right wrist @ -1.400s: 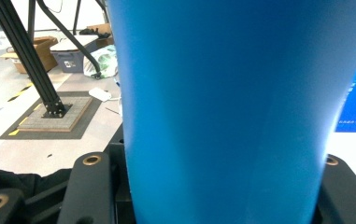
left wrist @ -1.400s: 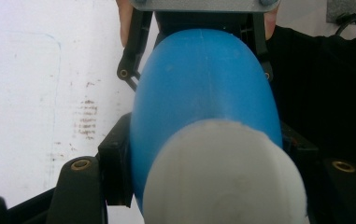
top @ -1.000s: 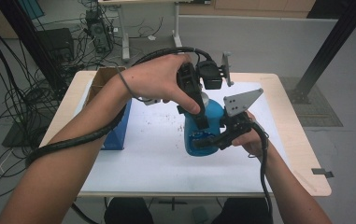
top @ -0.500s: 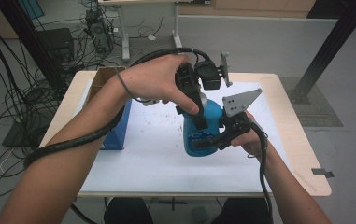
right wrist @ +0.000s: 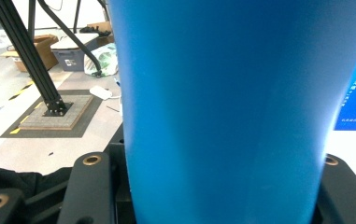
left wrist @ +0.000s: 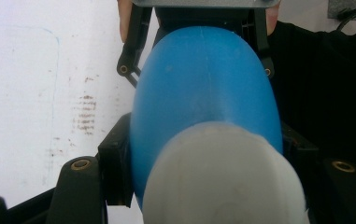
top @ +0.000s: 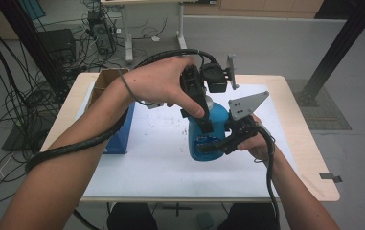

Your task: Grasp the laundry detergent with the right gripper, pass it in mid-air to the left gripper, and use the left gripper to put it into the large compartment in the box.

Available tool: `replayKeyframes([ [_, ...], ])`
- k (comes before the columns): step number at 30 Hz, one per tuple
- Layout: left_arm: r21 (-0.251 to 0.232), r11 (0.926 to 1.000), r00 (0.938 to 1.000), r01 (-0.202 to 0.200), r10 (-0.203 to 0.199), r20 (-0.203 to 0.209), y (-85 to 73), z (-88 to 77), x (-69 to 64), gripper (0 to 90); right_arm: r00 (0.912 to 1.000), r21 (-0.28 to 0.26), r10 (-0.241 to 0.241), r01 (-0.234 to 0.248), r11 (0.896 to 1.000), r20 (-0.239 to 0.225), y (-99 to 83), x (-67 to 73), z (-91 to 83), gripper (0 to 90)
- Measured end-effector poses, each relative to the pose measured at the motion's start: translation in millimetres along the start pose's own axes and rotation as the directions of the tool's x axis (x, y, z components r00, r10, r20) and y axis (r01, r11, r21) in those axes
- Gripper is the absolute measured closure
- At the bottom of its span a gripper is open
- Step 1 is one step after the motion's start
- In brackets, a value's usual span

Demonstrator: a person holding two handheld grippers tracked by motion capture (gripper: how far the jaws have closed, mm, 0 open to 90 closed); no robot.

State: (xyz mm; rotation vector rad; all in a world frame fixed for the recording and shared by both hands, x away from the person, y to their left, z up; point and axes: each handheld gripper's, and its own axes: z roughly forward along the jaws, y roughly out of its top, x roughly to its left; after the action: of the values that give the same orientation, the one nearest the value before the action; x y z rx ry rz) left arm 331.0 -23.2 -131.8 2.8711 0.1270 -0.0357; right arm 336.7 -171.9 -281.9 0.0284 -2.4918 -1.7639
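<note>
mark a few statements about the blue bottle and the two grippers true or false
1. The blue bottle stands on the white tabletop. True.
2. The left gripper is shut on the bottle's upper part near the white cap. True.
3. The right gripper hangs open, clear of the bottle. False: it is shut on the bottle's lower body.
4. A red box sits at the table's left edge. False: the box there is blue.
5. The bottle lies on its side. False: it is upright.

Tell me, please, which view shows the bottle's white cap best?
The left gripper view: the white cap sits close-up atop the blue bottle. In the high view it is hidden under the left gripper; the right gripper view shows blue body.
</note>
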Motion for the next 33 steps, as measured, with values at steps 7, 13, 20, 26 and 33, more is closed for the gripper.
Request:
replayKeyframes([
  [7, 0.005, 1.0000, 1.0000, 0.006, -0.006, -0.001, 0.4, 0.1, 0.2, 37.5, 1.0000, 0.004, 0.001, -0.001, 1.000, -0.003, -0.1, -0.7, 0.2, 42.9],
  [13, 0.007, 0.9999, 1.0000, 0.010, -0.010, 0.002, 0.7, 0.2, 1.6, 37.6, 1.0000, 0.000, 0.002, -0.002, 1.000, -0.005, -0.3, -1.7, 0.3, 42.9],
  [20, 0.009, 0.9999, 1.0000, 0.007, -0.007, -0.002, 0.6, 1.2, 1.7, 37.7, 1.0000, 0.003, 0.002, -0.002, 1.000, -0.004, -1.4, -2.4, 0.1, 42.9],
  [26, 0.021, 0.9997, 0.9999, 0.010, -0.010, -0.007, 1.5, 1.8, 1.6, 37.8, 1.0000, 0.001, 0.000, 0.000, 1.000, -0.001, -2.2, -2.7, 0.6, 42.6],
  [33, 0.014, 0.9999, 0.9998, 0.005, -0.005, -0.019, 3.0, -0.2, 1.8, 37.8, 0.9999, -0.014, -0.004, 0.005, 1.000, 0.012, -2.5, -3.4, 0.3, 42.1],
])
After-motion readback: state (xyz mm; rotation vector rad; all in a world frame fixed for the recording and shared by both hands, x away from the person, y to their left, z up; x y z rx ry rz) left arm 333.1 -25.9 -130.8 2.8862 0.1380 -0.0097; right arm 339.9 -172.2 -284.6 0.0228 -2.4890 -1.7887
